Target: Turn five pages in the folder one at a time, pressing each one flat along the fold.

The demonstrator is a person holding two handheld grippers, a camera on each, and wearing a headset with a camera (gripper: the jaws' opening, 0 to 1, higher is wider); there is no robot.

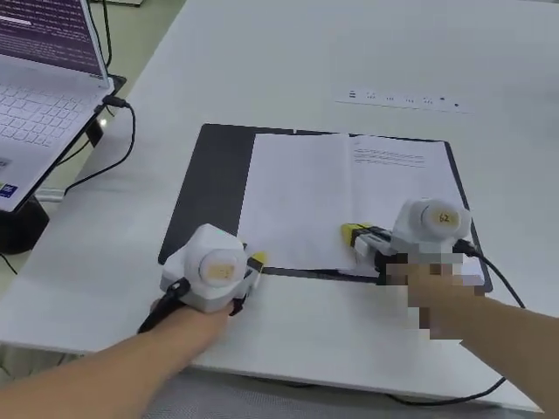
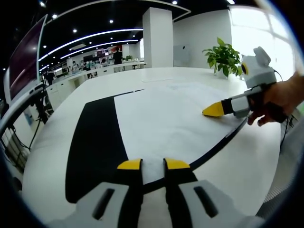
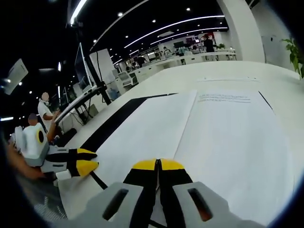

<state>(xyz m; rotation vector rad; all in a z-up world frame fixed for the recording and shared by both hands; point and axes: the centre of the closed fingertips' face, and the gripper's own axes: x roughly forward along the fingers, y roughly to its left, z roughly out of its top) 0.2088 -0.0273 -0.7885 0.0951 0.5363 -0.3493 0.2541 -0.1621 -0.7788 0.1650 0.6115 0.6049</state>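
Note:
A black folder lies open on the white table, with white pages spread over its middle and right. The right page carries a few printed lines at its top. My right gripper is shut, its yellow tips resting on the paper beside the fold near the folder's front edge; its own view has the tips together just right of the fold. My left gripper sits at the front edge of the left page, jaws a little apart with the page's edge showing between them.
An open laptop stands at the far left with a black cable running toward the folder. A labelled strip lies beyond the folder. The right gripper's cable trails off the near table edge.

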